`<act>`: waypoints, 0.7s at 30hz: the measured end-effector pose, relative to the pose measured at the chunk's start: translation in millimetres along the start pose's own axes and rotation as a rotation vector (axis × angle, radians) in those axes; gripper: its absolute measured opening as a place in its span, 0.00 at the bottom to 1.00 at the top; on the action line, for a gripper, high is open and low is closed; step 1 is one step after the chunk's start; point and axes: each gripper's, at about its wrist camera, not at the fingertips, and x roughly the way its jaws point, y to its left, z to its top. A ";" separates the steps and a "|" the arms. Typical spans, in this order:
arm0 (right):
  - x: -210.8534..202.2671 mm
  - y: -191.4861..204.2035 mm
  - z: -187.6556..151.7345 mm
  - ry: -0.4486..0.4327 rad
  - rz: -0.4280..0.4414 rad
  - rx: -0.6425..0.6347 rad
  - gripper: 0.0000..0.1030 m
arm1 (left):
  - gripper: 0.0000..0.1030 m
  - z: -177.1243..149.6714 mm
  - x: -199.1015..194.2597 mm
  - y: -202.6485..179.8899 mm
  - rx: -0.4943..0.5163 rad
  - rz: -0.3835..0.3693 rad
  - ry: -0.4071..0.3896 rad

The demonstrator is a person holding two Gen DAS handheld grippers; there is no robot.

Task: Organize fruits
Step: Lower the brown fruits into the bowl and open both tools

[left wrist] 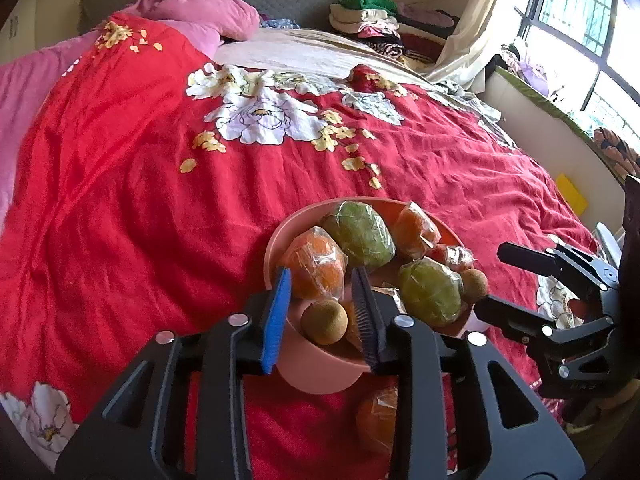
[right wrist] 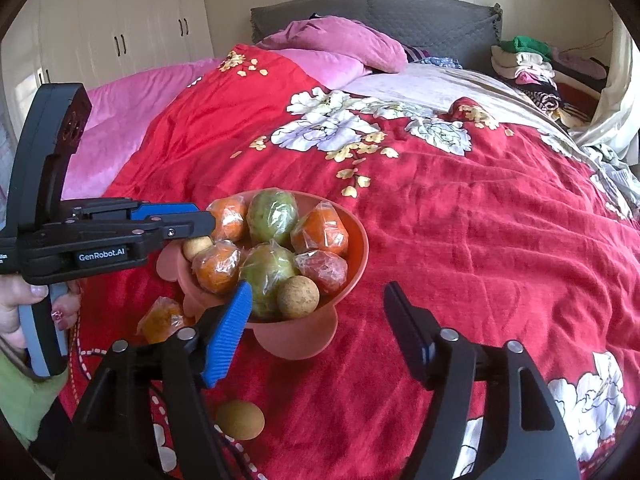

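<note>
A salmon-pink footed bowl stands on the red flowered bedspread. It holds wrapped oranges, two wrapped green fruits and brown round fruits. My left gripper reaches over the bowl's near rim, its jaws close together on the edge of a wrapped orange. My right gripper stands open at the bowl's other side, with nothing gripped. A brown fruit lies in the bowl by its blue finger. Outside the bowl lie a wrapped orange and a brown fruit.
Pink pillows and a grey headboard are at the bed's far end. Folded clothes are stacked at the far right corner. A wardrobe stands left, a window right. A hand holds the left gripper's grip.
</note>
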 end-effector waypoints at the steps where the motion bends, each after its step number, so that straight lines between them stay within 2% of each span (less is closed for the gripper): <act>1: -1.0 0.0 0.0 -0.004 -0.002 0.002 0.69 | 0.26 0.3 -1.3 0.3 -0.001 0.000 -0.004; 4: -3.2 -1.1 0.2 -0.008 -0.006 0.006 0.71 | 0.28 1.5 -4.5 0.6 -0.002 -0.001 -0.014; 13: -11.4 -0.7 -0.8 -0.024 -0.045 0.009 0.79 | 0.45 2.8 -15.0 3.4 -0.009 0.013 -0.036; 21: -16.6 1.6 0.3 -0.034 -0.069 0.009 0.86 | 0.65 1.9 -21.2 2.0 0.004 0.013 -0.036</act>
